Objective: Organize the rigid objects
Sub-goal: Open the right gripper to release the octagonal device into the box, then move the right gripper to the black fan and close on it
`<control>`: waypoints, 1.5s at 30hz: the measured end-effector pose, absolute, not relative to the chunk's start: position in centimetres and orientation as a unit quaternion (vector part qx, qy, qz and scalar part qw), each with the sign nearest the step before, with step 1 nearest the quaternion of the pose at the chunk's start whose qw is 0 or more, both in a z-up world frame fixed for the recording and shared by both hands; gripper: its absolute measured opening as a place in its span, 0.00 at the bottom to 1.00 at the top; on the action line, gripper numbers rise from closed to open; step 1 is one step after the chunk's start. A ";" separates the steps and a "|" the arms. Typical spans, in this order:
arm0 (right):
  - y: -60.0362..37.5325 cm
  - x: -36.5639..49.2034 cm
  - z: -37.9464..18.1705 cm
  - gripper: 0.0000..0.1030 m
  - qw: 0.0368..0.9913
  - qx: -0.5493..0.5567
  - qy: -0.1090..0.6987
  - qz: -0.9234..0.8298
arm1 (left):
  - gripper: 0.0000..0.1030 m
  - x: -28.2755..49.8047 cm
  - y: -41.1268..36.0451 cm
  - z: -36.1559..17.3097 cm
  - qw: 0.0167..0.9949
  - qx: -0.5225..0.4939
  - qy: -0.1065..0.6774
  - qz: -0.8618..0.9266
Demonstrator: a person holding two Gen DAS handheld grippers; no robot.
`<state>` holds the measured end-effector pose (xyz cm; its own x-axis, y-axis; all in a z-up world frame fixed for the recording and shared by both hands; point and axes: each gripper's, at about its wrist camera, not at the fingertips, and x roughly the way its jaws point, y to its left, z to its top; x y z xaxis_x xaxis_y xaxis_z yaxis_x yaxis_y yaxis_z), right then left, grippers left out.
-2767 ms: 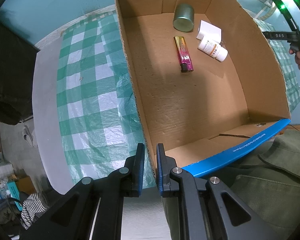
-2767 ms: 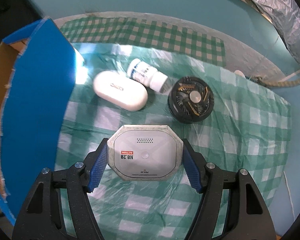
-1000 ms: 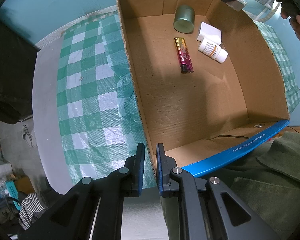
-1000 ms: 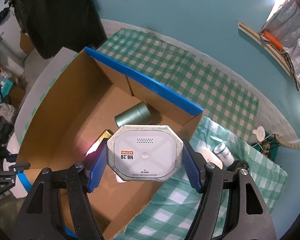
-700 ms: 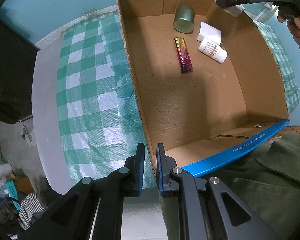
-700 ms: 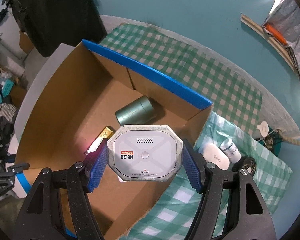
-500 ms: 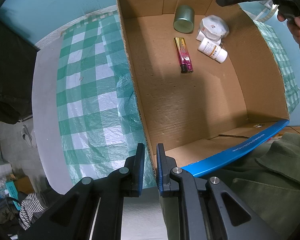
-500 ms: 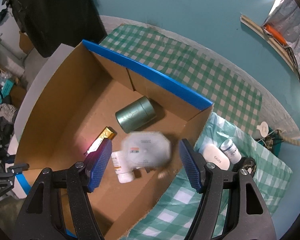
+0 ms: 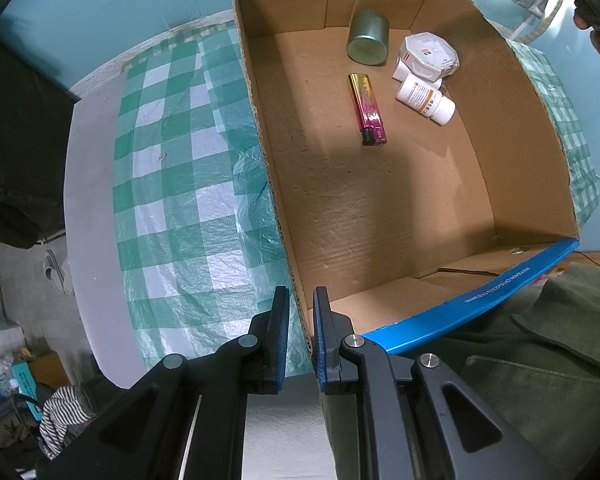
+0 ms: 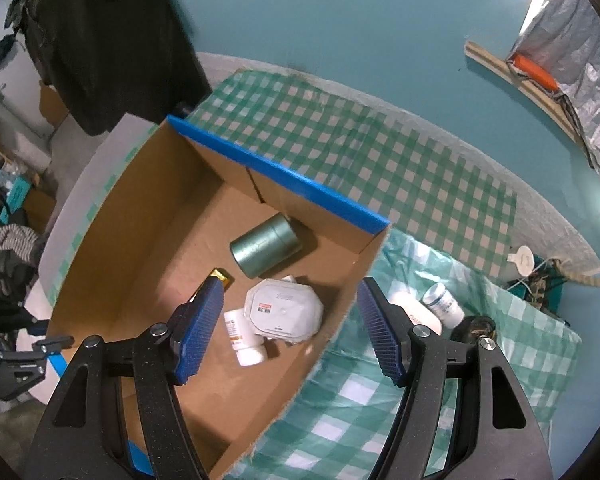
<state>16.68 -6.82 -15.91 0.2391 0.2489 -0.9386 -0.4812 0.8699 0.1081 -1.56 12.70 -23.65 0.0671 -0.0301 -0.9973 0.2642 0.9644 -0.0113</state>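
Your left gripper (image 9: 300,332) sits at the bottom centre of its view with the jaws closed on the near corner wall of the cardboard box (image 9: 284,216), one pad outside and one inside the cardboard. Your right gripper (image 10: 290,330) hangs over the box, low in its own view, and its jaws stand apart with nothing between them.

The octagonal white device (image 10: 284,312) lies on the box floor below those open jaws; in the left view it is at the upper right of the box (image 9: 428,56). It rests tilted, partly on top of a white pill bottle (image 9: 424,98), which lies on its side, cap toward the lower right of that frame. Something small and white shows at the device's edge, too hidden to identify. Just left of the device stands a green cylindrical tin (image 9: 368,38) near the far wall. Below the tin, a gold and pink lighter (image 9: 367,108) lies flat, apart from the bottle.

Outside the box, on the green checked cloth (image 10: 380,160) covering the worktop, you can see, at the right of the right view, a white oval case (image 10: 410,308), a second white bottle (image 10: 444,306) and a dark round object (image 10: 476,328), all partly behind the right pad.
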 end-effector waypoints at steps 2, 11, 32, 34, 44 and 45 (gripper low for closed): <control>-7.3 16.7 -15.4 0.68 0.785 -0.099 0.567 0.230 | 0.11 -1.5 12.7 -23.7 0.725 0.087 0.676 -0.101; -11.5 17.5 -15.5 0.68 0.792 -0.074 0.575 0.188 | 0.11 -1.6 12.7 -23.6 0.725 0.087 0.675 -0.102; -27.3 21.2 -24.5 0.68 0.771 0.051 0.634 0.002 | 0.11 -1.9 12.7 -23.7 0.725 0.092 0.675 -0.103; -27.4 21.4 -25.2 0.68 0.771 0.046 0.635 -0.004 | 0.11 -1.9 12.7 -23.7 0.724 0.094 0.676 -0.103; -26.6 21.4 -28.1 0.68 0.763 0.017 0.646 0.004 | 0.11 -1.8 12.7 -23.6 0.723 0.091 0.678 -0.098; -26.6 21.4 -28.3 0.68 0.762 0.015 0.647 0.003 | 0.11 -1.8 12.7 -23.6 0.723 0.091 0.678 -0.098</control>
